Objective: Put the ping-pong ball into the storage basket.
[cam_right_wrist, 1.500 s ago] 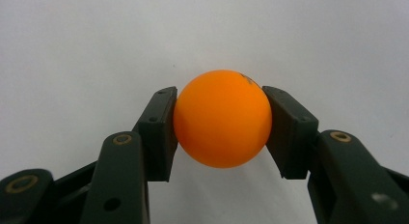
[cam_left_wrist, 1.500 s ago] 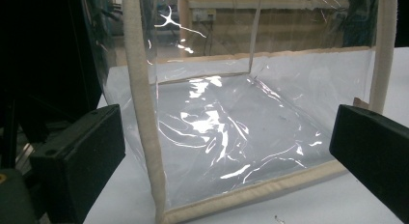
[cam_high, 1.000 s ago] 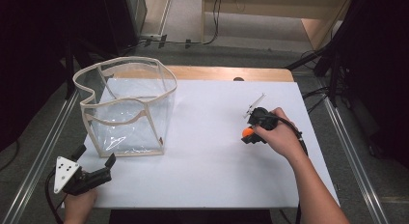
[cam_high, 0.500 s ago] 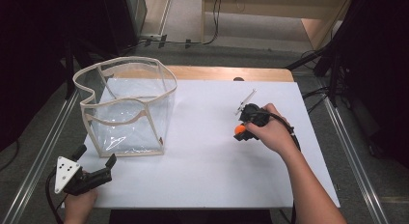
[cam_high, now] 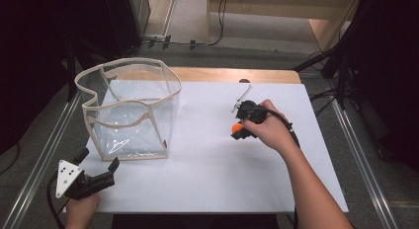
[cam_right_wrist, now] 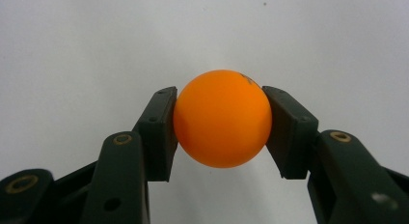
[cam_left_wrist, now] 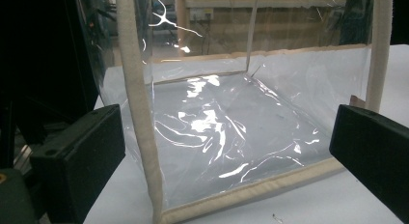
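Observation:
An orange ball (cam_right_wrist: 221,118) sits clamped between the two black jaws of my right gripper (cam_right_wrist: 221,130), which is shut on it above the white table. From above, that ball (cam_high: 237,127) shows as an orange spot at the tip of the right gripper (cam_high: 240,130), right of the table's middle. A clear plastic bag with cream edging (cam_high: 129,108) stands open-topped at the left of the table. My left gripper (cam_high: 96,167) rests near the front left corner with its jaws wide apart and nothing between them. In the left gripper view the bag (cam_left_wrist: 226,132) stands just beyond those jaws.
The white table top (cam_high: 207,165) ends in a wooden strip (cam_high: 227,75) at the far side. Metal rails (cam_high: 42,155) run along both sides. Cables and dark stands lie on the floor beyond the table.
My right hand has carried the orange ball leftward across the table, toward the bag, and slightly up. The left gripper and the bag have stayed where they were.

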`<state>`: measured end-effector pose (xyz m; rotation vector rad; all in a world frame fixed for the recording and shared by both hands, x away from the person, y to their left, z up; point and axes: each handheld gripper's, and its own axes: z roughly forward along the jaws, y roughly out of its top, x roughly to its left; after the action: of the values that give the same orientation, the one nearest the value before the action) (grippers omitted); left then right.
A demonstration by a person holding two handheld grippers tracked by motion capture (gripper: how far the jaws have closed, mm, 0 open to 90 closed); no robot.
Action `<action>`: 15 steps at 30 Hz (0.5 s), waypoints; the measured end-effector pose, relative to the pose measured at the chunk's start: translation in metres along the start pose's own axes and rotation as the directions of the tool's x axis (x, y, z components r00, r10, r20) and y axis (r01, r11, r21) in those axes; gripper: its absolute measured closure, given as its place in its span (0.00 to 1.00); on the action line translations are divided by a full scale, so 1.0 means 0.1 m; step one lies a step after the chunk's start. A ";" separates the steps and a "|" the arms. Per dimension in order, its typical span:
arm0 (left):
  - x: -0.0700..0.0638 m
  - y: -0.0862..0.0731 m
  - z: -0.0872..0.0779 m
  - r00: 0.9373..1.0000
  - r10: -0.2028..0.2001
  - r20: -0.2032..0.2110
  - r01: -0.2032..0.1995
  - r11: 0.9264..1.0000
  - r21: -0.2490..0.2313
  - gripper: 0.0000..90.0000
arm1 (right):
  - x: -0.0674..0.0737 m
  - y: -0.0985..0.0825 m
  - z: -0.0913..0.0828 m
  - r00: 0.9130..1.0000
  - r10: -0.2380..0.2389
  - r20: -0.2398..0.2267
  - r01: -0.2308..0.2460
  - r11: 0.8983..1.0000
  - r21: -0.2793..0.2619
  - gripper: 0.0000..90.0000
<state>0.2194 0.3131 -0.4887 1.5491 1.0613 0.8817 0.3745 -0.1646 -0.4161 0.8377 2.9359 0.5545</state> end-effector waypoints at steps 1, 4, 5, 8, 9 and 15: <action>0.00 0.00 0.00 1.000 0.000 0.001 0.000 1.000 -0.001 0.00 | 0.00 0.02 -0.01 1.000 -0.003 -0.004 0.003 1.000 -0.002 0.53; 0.00 0.00 0.00 1.000 -0.003 0.002 0.003 1.000 -0.003 0.00 | 0.02 0.08 -0.03 1.000 -0.006 -0.002 0.006 1.000 0.003 0.53; 0.00 0.00 0.00 1.000 -0.003 0.002 0.003 1.000 -0.003 0.00 | 0.02 0.10 -0.04 1.000 -0.010 -0.002 0.010 1.000 0.003 0.53; 0.00 0.00 0.00 1.000 -0.003 0.003 0.003 1.000 -0.003 0.00 | 0.02 0.15 -0.05 1.000 -0.023 -0.006 0.023 1.000 -0.001 0.53; 0.00 0.00 0.00 1.000 -0.004 0.001 0.004 1.000 -0.004 0.00 | 0.04 0.19 -0.07 1.000 -0.029 -0.005 0.029 1.000 -0.002 0.53; 0.00 0.00 0.00 1.000 -0.005 0.003 0.005 1.000 -0.004 0.00 | 0.08 0.33 -0.10 0.999 -0.048 -0.013 0.048 0.999 -0.005 0.53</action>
<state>0.2192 0.3137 -0.4887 1.5430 1.0601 0.8778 0.3830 -0.1378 -0.3943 0.7635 2.9566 0.5662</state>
